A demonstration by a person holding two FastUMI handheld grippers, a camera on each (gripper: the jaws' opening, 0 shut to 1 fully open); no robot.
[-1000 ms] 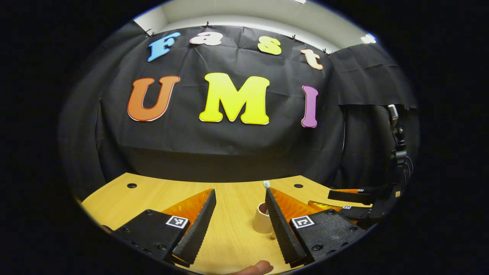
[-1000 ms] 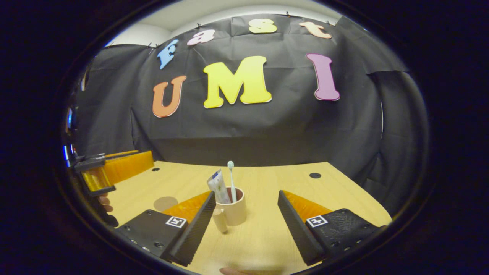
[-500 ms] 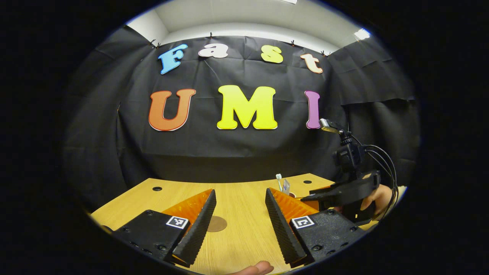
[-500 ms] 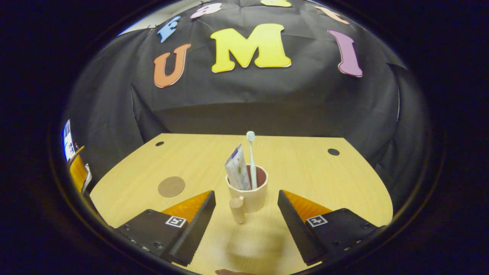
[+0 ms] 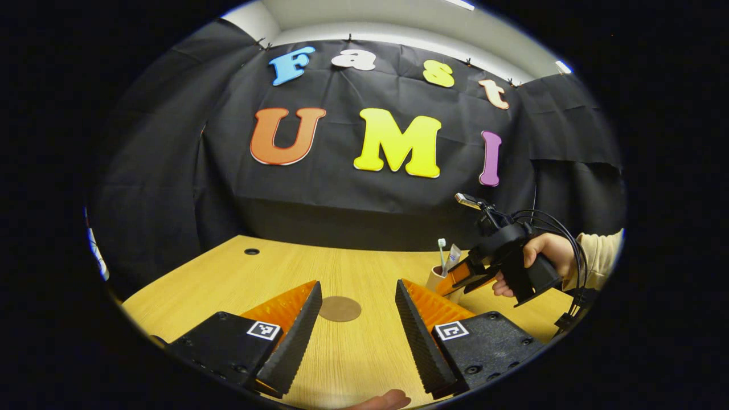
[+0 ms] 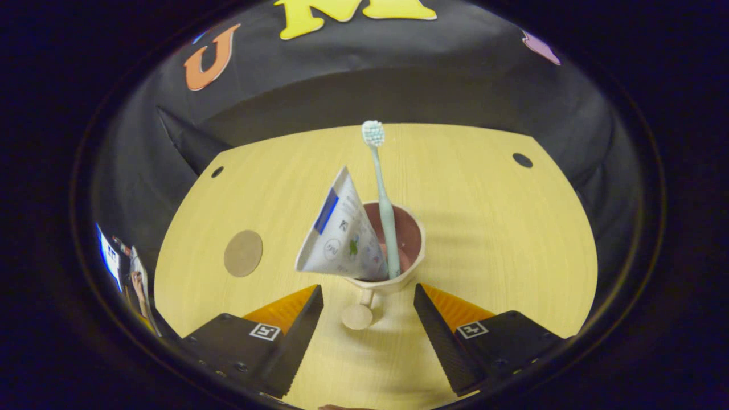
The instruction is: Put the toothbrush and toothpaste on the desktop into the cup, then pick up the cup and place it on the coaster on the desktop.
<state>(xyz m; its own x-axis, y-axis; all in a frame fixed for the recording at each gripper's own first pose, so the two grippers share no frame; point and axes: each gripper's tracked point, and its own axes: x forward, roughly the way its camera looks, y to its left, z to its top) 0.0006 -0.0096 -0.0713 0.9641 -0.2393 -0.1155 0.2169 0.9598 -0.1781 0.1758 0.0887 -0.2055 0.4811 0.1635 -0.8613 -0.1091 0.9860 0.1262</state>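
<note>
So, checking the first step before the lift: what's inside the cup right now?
The cup holds the toothbrush, bristles up, and the toothpaste, leaning left over the rim. Their lower ends and the cup's bottom are hidden by the tube and the near wall.

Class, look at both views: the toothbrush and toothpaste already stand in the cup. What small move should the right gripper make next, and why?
Probably ease the right gripper forward and down so its open fingers flank the cup's handle, then close. The toothbrush and toothpaste are already in the cup, which stands on the desktop, apart from the coaster.
</note>
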